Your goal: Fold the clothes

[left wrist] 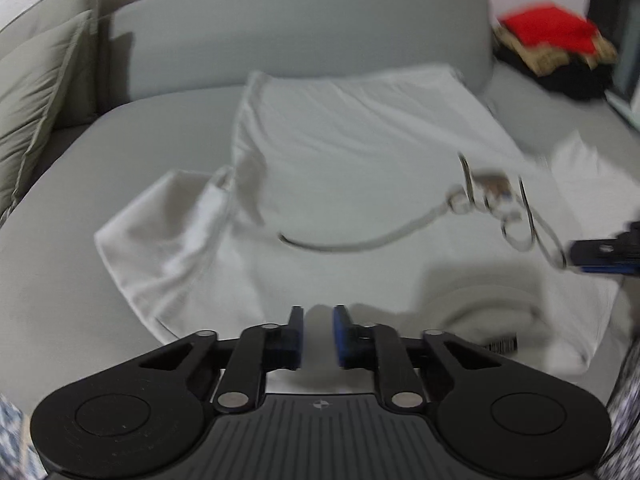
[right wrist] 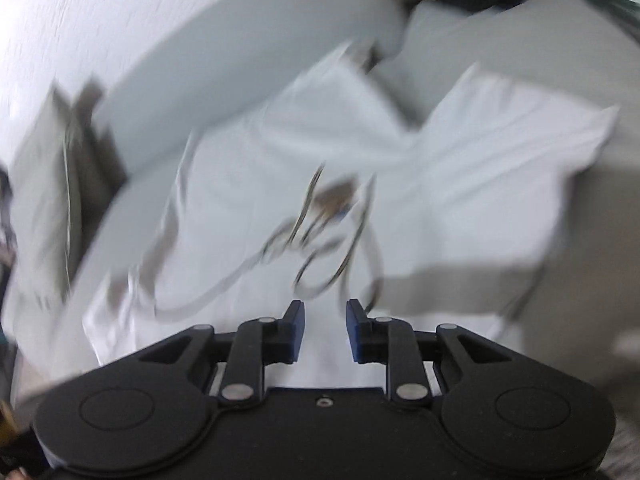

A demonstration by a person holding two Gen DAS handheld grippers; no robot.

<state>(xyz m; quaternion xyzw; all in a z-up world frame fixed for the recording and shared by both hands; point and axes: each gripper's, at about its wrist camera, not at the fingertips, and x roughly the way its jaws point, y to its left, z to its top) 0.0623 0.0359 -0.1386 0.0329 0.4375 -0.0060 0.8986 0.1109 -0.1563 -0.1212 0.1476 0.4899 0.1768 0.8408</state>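
Observation:
A white T-shirt (left wrist: 360, 152) with a thin line-drawing print (left wrist: 492, 200) lies spread on a grey mattress (left wrist: 60, 260). One sleeve (left wrist: 160, 232) sticks out to the left. Its near right part is rolled over, with a barcode tag (left wrist: 502, 346) showing. My left gripper (left wrist: 319, 312) stands open by a narrow gap just over the shirt's near edge, nothing clamped. The right gripper (left wrist: 592, 254) reaches in from the right edge of this view. In the blurred right wrist view the right gripper (right wrist: 326, 306) is open above the T-shirt (right wrist: 460, 184), close to the print (right wrist: 328, 232).
A grey curved backrest (left wrist: 300, 32) runs behind the mattress. Beige cushions (left wrist: 36, 80) stand at the far left. A pile of red, tan and black clothes (left wrist: 548, 40) lies at the far right corner. Patterned fabric shows at both lower corners.

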